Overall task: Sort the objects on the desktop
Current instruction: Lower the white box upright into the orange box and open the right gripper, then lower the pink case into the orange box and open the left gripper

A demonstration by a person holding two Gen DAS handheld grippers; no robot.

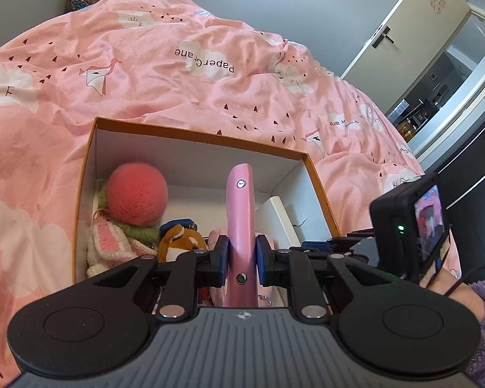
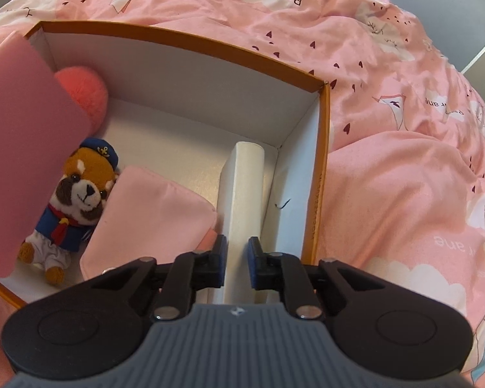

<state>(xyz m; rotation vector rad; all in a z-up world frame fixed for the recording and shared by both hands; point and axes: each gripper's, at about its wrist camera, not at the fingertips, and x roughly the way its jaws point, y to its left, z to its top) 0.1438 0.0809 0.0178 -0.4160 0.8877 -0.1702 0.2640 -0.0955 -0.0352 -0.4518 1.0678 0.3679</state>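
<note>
the left gripper (image 1: 241, 257) is clamping a pink flat case (image 1: 240, 213) edge-on between its blue pads, holding it upright above the orange-rimmed box (image 1: 197, 131). the right gripper (image 2: 237, 260) is pointing down into the same box (image 2: 320, 168), its pads pressing both sides of a white slab (image 2: 242, 194) standing on edge near the box's right wall. a sailor plush dog (image 2: 77, 200), a pink pouch (image 2: 152, 213) and a red pom-pom (image 1: 137, 195) are lying inside the box, which is sitting on a pink bedspread (image 1: 177, 74).
</note>
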